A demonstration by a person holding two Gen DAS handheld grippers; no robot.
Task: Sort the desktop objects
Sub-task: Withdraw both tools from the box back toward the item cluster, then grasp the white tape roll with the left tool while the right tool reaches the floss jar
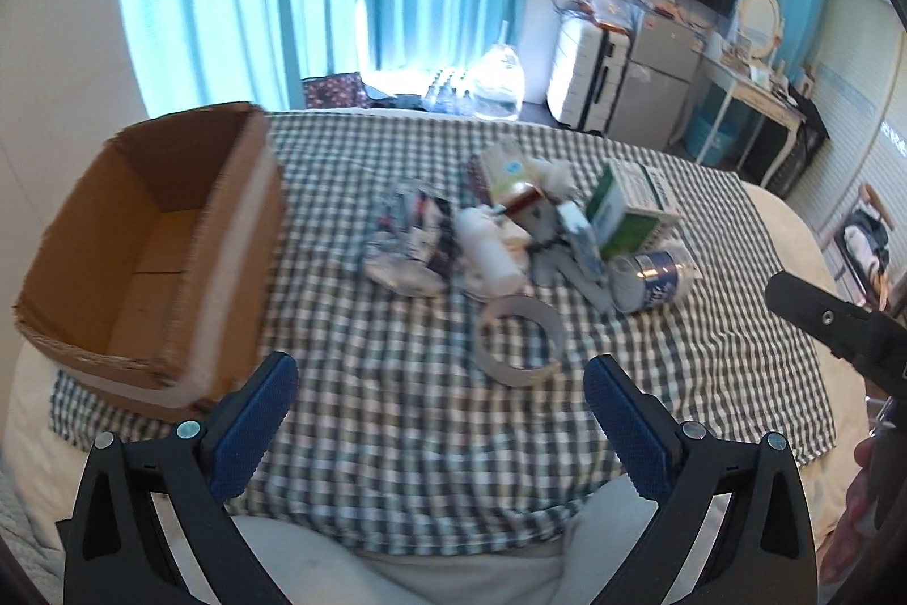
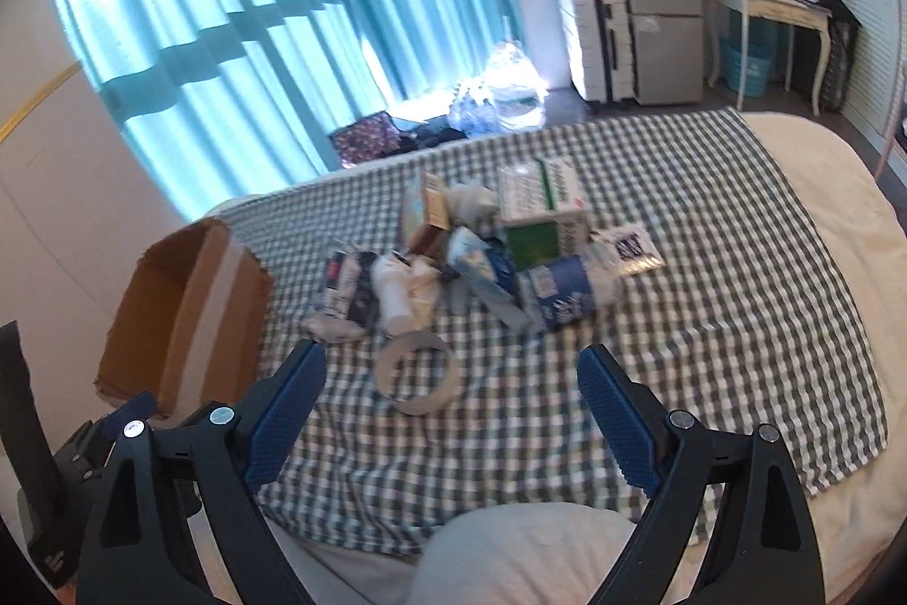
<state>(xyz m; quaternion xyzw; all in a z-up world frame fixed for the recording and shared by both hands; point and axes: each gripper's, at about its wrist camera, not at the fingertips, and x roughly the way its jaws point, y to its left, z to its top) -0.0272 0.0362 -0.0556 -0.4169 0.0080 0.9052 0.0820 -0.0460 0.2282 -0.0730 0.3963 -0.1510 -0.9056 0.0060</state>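
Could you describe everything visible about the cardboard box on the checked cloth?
The cardboard box is plain brown corrugated card, open at the top with rough, torn-looking upper edges and no flaps showing. A pale strip, perhaps tape, runs down its near side. It stands upright at the left edge of the checked cloth, apart from the pile of clutter. As far as the left wrist view shows inside, it looks empty. Nothing but the cloth touches it.

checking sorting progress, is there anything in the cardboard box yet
No, the cardboard box shows only its bare brown floor and walls in the left wrist view.
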